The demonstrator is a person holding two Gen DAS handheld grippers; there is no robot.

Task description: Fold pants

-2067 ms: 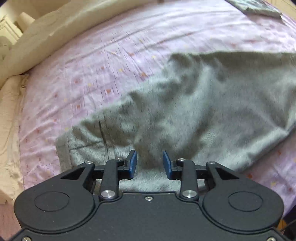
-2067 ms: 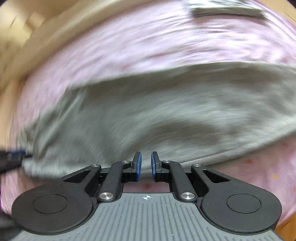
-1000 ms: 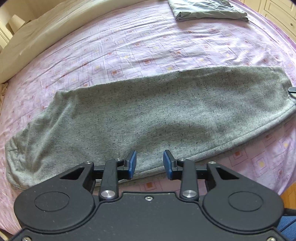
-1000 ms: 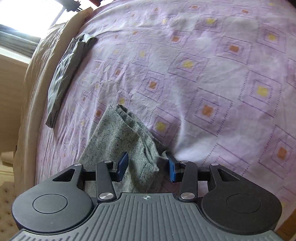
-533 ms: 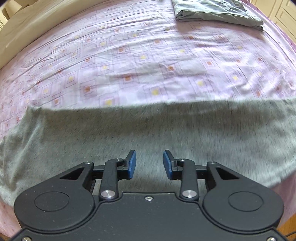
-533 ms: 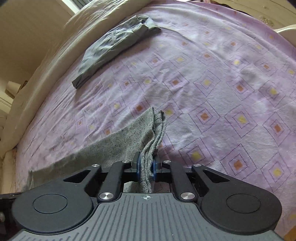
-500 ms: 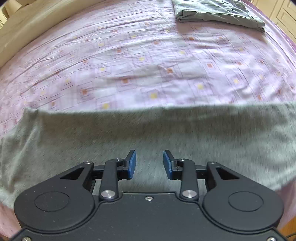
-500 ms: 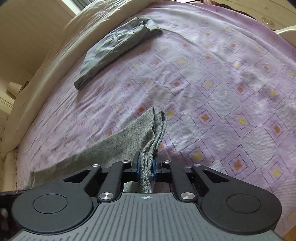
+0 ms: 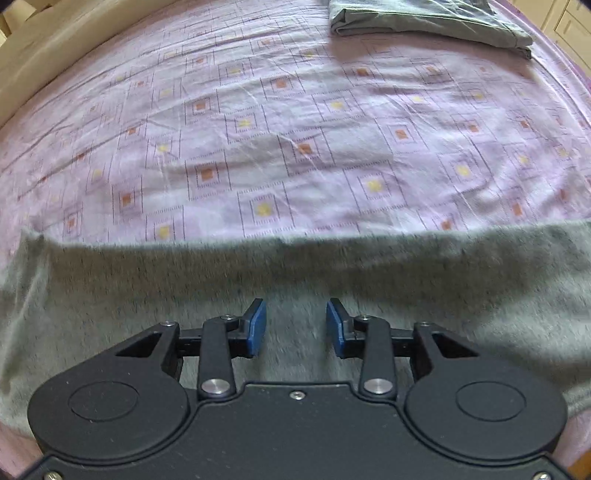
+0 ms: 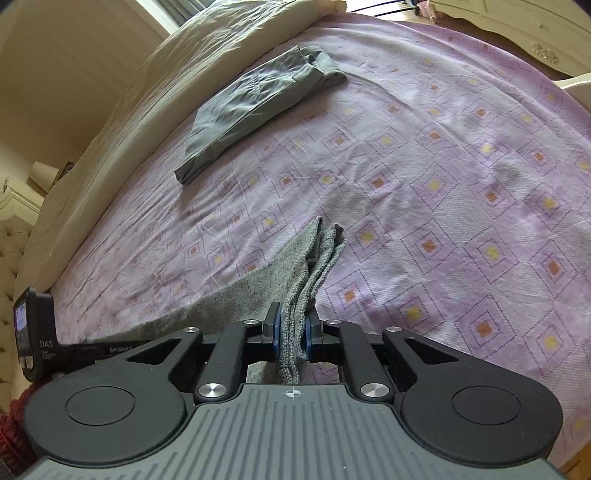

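Grey sweatpants lie folded lengthwise across the near side of a purple patterned bed sheet. My left gripper is open and hovers over the middle of the pants, with nothing between its blue pads. My right gripper is shut on one end of the grey pants, whose bunched edge sticks out past the pads. The rest of the pants trails away to the left in the right wrist view.
A folded dark grey garment lies at the far side of the bed; it also shows in the right wrist view. A cream duvet lines the bed's far left edge. The other gripper's body shows at the left.
My right gripper closed on the end of the pants and holds it. My left gripper moved in over the middle of the pants and stayed open.
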